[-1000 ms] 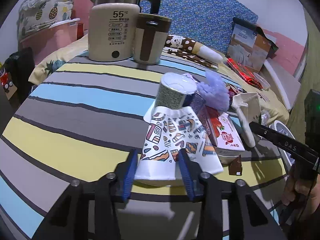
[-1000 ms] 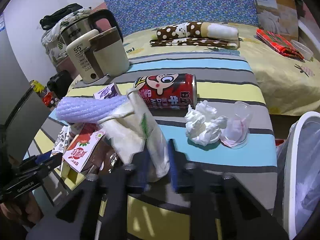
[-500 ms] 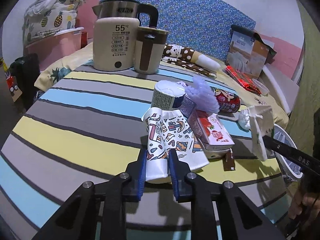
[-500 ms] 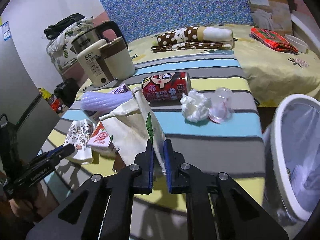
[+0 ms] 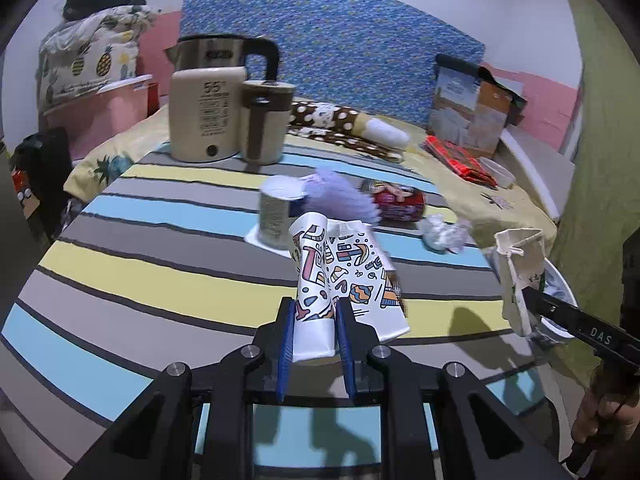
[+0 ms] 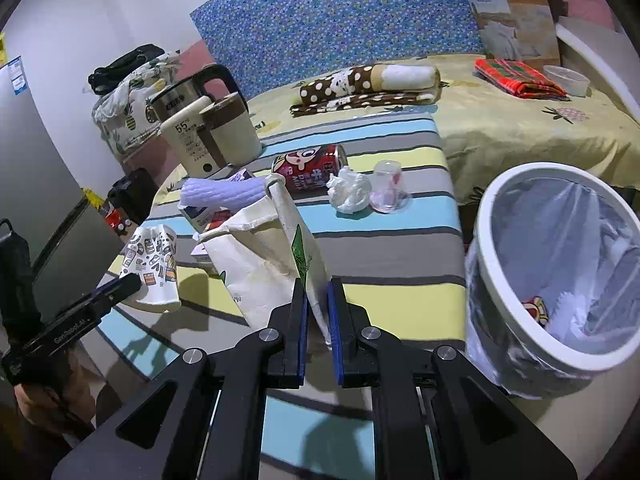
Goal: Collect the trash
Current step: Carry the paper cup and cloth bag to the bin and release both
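Striped cloth in yellow, grey and blue covers the counter (image 5: 120, 248), with a yellow-sheeted bed (image 6: 520, 128) and a blue flowered headboard (image 5: 340, 60) behind it. At the far left of the right wrist view a hand (image 6: 44, 396) holds the left claw (image 6: 132, 282), clenched on a crushed patterned paper cup (image 6: 154, 268) that hangs off the counter; in the left wrist view this cup (image 5: 320, 292) stands pinched between the blue pads at lower centre. Upper left of centre in that view, a beige kettle (image 5: 208, 120) and a beige-and-brown jug (image 5: 264, 120) stand touching at the counter's back edge. Ahead of the cup lie a paper tub (image 5: 276, 212), a lavender ridged foam sleeve (image 5: 344, 200), a red drink can (image 5: 396, 202) on its side and a crumpled white tissue (image 5: 444, 236). In the right wrist view a clear plastic cup (image 6: 388, 188) lies just beside the tissue. At lower centre of that view the right claw (image 6: 318, 308) is clenched on the edge of a cream paper bag (image 6: 260, 256) with a green print, lifted clear of the cloth; in the left wrist view the same bag (image 5: 520, 272) hangs at the right. At the right of the right wrist view stands a white bin (image 6: 492, 248) lined with a clear bag, beside the counter's edge, with some scraps at its bottom.
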{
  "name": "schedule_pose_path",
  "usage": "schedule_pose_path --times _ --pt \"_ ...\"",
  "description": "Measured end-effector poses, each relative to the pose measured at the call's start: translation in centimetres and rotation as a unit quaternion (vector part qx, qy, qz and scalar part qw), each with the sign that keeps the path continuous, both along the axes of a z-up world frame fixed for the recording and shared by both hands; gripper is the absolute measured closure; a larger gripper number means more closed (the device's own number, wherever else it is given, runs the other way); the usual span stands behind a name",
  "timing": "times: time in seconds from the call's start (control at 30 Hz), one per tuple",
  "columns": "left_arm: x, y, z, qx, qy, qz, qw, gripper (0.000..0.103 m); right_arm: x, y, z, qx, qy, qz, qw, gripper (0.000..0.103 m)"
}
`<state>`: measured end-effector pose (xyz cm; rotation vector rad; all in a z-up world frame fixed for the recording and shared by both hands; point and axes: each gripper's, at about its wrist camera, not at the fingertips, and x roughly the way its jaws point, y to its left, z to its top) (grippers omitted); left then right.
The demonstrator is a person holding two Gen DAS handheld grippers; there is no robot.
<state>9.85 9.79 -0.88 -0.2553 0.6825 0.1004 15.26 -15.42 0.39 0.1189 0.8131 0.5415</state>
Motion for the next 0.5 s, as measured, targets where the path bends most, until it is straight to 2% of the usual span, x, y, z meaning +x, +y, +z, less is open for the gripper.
schedule_pose_path --times 0.5 --pt "2.0 -7.8 1.4 -0.01 -0.009 -0.097 0.9952 0.082 -0.7 -4.8 0.6 -0.001 -0.015 -0.056 0.998 0.091"
